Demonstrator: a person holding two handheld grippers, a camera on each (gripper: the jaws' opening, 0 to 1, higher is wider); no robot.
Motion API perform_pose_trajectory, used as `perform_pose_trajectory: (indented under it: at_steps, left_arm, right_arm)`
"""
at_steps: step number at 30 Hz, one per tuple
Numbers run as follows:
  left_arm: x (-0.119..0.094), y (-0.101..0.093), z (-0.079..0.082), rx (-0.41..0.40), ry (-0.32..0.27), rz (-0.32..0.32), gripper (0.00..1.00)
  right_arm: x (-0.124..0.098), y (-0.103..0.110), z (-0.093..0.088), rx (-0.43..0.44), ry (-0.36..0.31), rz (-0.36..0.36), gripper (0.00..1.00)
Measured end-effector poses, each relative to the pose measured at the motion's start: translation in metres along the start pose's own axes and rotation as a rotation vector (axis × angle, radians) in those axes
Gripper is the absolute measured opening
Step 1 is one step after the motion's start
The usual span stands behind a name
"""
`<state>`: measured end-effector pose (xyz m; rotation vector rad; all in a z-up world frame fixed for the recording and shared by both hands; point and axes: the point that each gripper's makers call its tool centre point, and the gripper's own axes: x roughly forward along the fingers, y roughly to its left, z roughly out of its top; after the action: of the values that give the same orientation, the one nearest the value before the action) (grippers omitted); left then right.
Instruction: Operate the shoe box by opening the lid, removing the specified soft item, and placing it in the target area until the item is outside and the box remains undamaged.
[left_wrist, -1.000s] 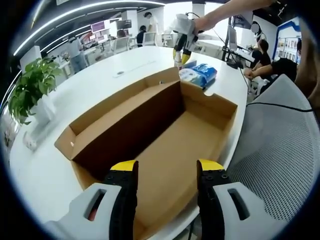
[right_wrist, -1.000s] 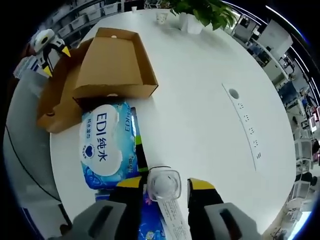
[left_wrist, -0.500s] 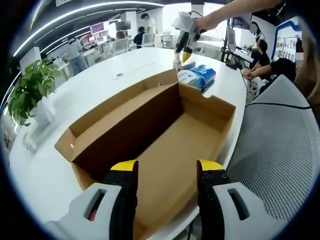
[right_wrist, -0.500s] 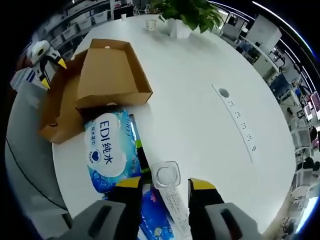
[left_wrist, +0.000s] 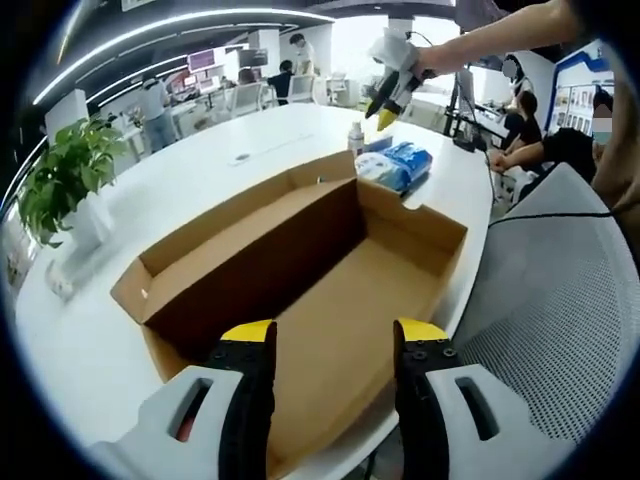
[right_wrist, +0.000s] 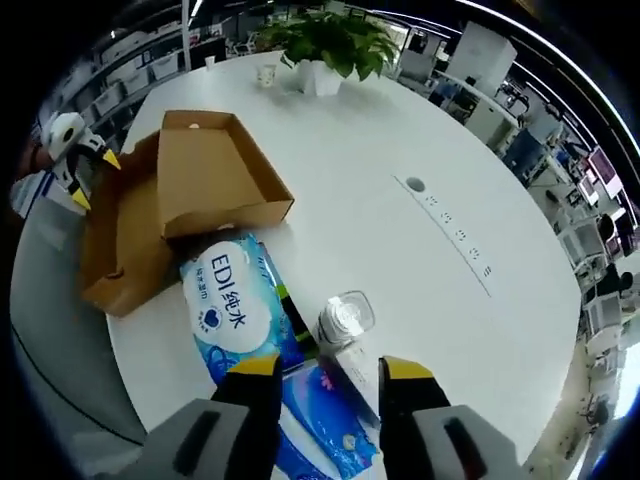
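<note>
open shoe box (left_wrist: 330, 290), wipes pack (right_wrist: 235, 310) outside

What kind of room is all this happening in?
Probably an open-plan office: a long white oval table with a built-in socket strip, a potted green plant, and people seated at desks in the background.

An open-plan office: a long white tabletop (right_wrist: 400, 260) with built-in power sockets (right_wrist: 455, 235), a potted plant (left_wrist: 62, 175), a mesh chair (left_wrist: 560, 300), and people at desks with monitors (left_wrist: 205, 60) far behind.
</note>
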<state>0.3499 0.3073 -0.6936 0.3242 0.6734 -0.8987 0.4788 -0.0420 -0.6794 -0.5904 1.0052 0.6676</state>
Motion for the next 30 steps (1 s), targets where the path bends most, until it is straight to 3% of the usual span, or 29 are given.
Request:
perform_pose_trajectory:
  at_steps: [9,14,25,30]
  left_arm:
    - [-0.005,-0.004,-0.003,-0.036,-0.017,0.003,0.47]
    - [-0.008,-0.003,-0.002,-0.042,-0.024,0.007,0.47]
    - [-0.014,0.003,-0.001,-0.078,-0.038,0.034,0.47]
    - [-0.018,0.007,0.001,-0.084,-0.042,0.052,0.46]
  right_arm:
    - [-0.015,0.020,-0.005,0.145,-0.109,-0.048,0.36]
    - [-0.024,0.033,-0.003,0.149,-0.175,-0.106,0.36]
    - [-0.010,0.054,-0.007,0.264,-0.237,-0.103,0.36]
    - [-0.015,0.057,-0.009,0.357,-0.285,-0.149,0.36]
